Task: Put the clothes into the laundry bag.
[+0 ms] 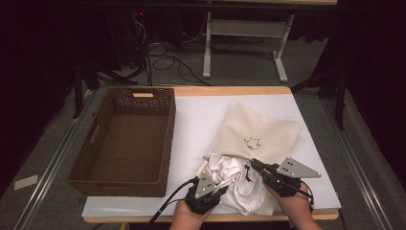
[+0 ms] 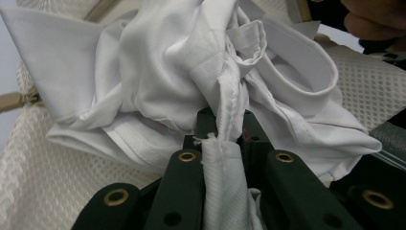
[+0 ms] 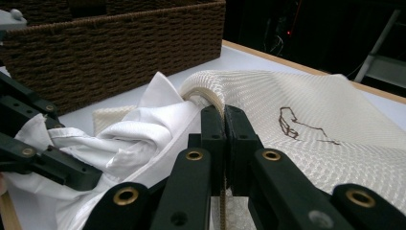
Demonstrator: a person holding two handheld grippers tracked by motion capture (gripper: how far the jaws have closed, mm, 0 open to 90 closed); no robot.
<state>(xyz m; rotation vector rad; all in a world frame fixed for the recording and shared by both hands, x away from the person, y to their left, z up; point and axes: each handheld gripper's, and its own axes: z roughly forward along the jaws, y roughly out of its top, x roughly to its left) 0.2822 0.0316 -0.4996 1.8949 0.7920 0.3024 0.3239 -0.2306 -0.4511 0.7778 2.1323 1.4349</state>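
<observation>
A cream mesh bag point(image 1: 262, 128) with a small drawn emblem lies on the white table cover. A crumpled white garment point(image 1: 238, 181) spills from its mouth toward the front edge. My left gripper point(image 1: 219, 186) is at the garment's near-left side. In the left gripper view it point(image 2: 224, 132) is shut on a stitched fold of the white garment point(image 2: 158, 81), which runs down between the jaws. My right gripper point(image 1: 253, 164) comes in from the right. In the right gripper view it point(image 3: 224, 112) is shut on the rolled rim of the bag point(image 3: 311, 134), beside the garment point(image 3: 129, 134).
A brown woven basket point(image 1: 170, 139) with nothing in it stands at the left of the table, close to the bag; its wall point(image 3: 119, 48) rises just beyond the garment. The table's wooden front edge point(image 1: 239, 218) is right by the hands. Cables and a desk frame point(image 1: 244, 28) lie beyond.
</observation>
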